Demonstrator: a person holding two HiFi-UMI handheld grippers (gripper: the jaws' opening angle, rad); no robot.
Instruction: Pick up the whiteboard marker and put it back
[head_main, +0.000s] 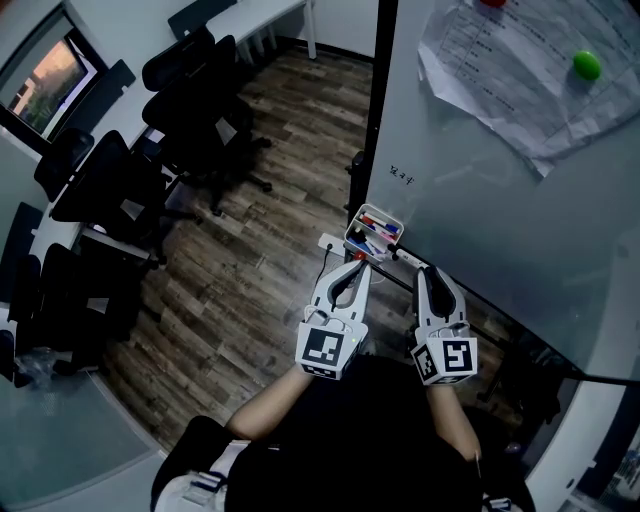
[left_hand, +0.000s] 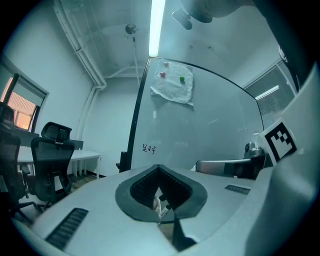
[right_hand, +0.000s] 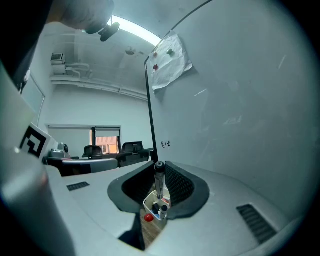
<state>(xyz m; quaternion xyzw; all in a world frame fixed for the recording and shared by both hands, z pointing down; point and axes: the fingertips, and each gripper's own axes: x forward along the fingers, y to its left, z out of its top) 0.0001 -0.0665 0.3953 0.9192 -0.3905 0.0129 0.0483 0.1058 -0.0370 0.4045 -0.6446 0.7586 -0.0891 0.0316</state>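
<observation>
One marker (right_hand: 159, 182) in right claw (head_main: 426, 275), tray (right_hand: 148, 204) below

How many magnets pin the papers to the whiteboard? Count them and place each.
2: a green magnet on the papers, a red magnet at the head view's top edge; others may be hidden.

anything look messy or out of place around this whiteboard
The papers on the whiteboard hang crooked and rumpled under a green magnet. Nothing looks spilled or broken. One black marker is out of the marker box, held upright in the right gripper above it.
</observation>
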